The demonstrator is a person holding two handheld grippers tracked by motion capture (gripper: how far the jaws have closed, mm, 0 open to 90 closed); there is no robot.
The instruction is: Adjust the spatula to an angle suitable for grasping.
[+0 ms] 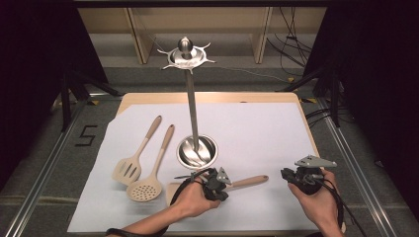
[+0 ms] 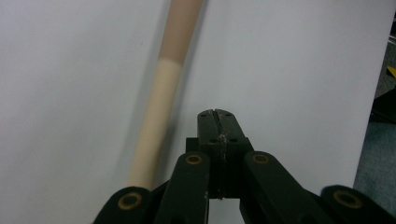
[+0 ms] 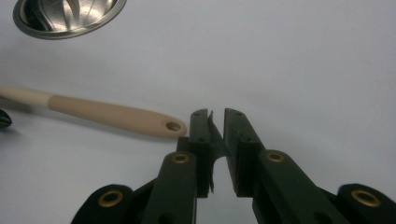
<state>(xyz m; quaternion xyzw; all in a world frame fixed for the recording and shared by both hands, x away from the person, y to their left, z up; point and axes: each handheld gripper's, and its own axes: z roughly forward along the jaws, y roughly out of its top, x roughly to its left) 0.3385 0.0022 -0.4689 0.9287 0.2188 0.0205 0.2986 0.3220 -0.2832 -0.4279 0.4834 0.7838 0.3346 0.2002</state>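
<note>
A beige utensil with a tan handle lies on the white sheet near the front, its head partly under the person's left hand. My left gripper rests right beside that handle, jaws shut with nothing between them. In the left gripper view the handle runs along the left of the closed left gripper without being held. My right gripper sits to the right and points toward the handle's end. In the right gripper view the right gripper is shut and the handle's holed end lies just left of it.
A steel utensil stand rises from a bowl-shaped base at mid-table, with a hooked crown on top. A slotted turner and a perforated skimmer lie at the left. The white sheet covers the wooden table.
</note>
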